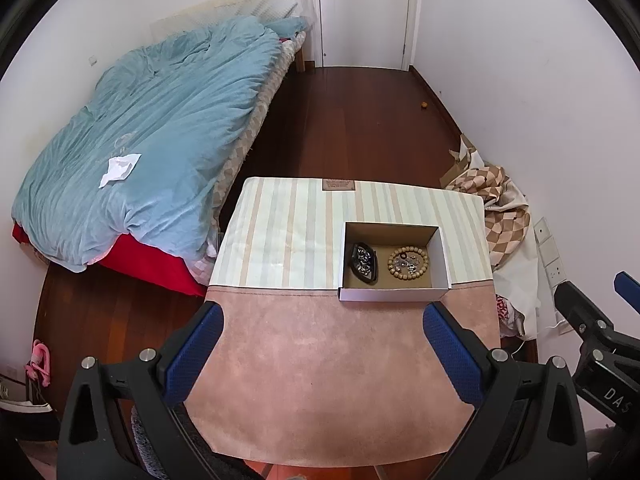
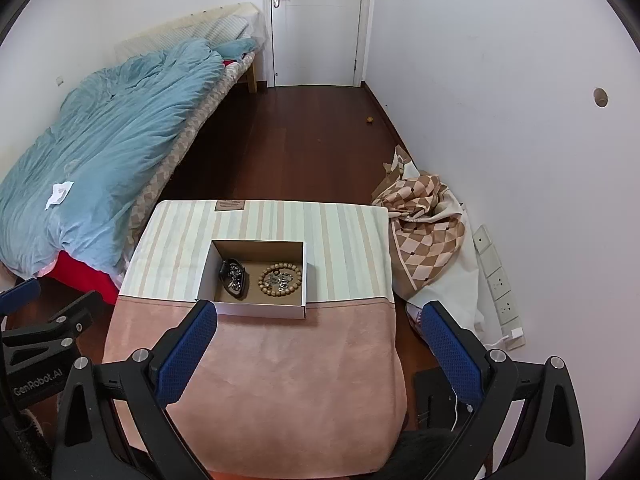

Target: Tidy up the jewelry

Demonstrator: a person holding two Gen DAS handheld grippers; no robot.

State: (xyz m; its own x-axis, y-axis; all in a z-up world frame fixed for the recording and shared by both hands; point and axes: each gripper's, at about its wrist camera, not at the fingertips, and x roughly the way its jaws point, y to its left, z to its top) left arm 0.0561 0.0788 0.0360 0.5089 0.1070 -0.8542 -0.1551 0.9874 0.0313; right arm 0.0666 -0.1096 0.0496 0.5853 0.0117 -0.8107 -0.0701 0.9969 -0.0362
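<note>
An open white cardboard box (image 1: 394, 294) (image 2: 260, 310) stands on the cloth-covered table (image 1: 304, 356) (image 2: 280, 360). Inside lie a wooden bead bracelet (image 1: 408, 263) (image 2: 280, 279) around small silver pieces, and to its left a black dish (image 1: 364, 262) (image 2: 235, 277) with silvery jewelry. My left gripper (image 1: 324, 328) is open and empty above the pink cloth, short of the box. My right gripper (image 2: 320, 330) is open and empty, its left fingertip near the box's front left corner. Each gripper shows at the edge of the other's view.
A bed with a blue duvet (image 1: 152, 128) (image 2: 100, 140) stands left of the table. A checkered cloth heap (image 1: 500, 208) (image 2: 428, 224) lies right by the wall, with wall sockets (image 2: 496, 276). A dark wood floor (image 1: 352, 120) leads to a white door (image 2: 316, 20).
</note>
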